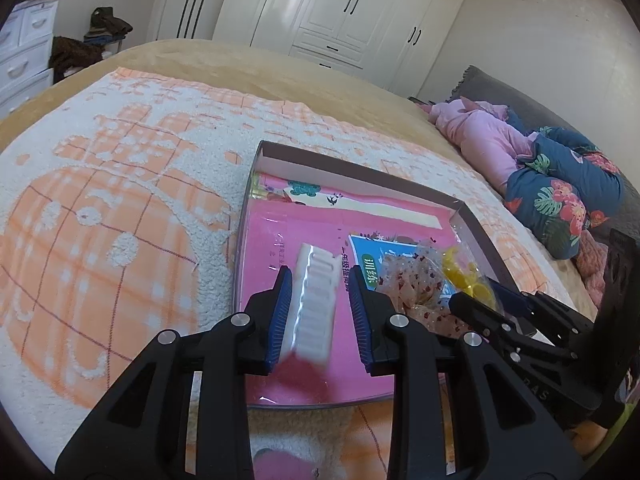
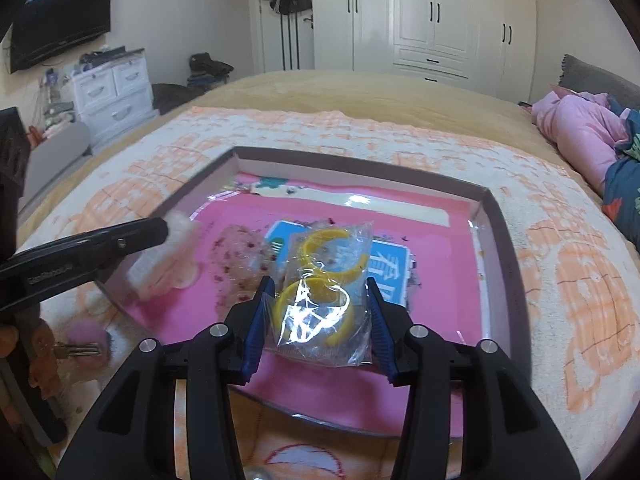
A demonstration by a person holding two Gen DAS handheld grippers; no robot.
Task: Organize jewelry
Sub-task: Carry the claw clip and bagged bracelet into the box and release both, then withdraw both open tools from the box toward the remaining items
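White ribbed hair clip (image 1: pixel 314 300): held above the pink-lined interior of the shallow box (image 1: pixel 360 178), lower centre of the left wrist frame. Its long axis runs from the lower centre up toward the upper left, roughly along the line of the fingers, with its far end tilted to the left. The left gripper (image 1: pixel 320 292) has its blue fingers (image 1: pixel 280 312) drawn close and clamped on the clip's two long sides. In the right wrist frame the same clip (image 2: pixel 160 260) shows blurred at mid-left, over the box's left rim.

Clear bag of yellow rings (image 2: pixel 324 292): centre of the right wrist frame, over the box floor, long axis running from bottom to top of the frame. The right gripper (image 2: pixel 322 300) has its fingers partly apart and pressed against the left and right edges of the bag.

Between the two items, a sheer red-speckled pouch (image 1: pixel 416 284) lies on the box floor, partly over a blue printed card (image 2: pixel 396 272).

The box rests on an orange-and-white blanket (image 1: pixel 120 200) spread on the bed (image 2: pixel 360 88). White wardrobes (image 2: pixel 440 16) fill the upper part of both frames.
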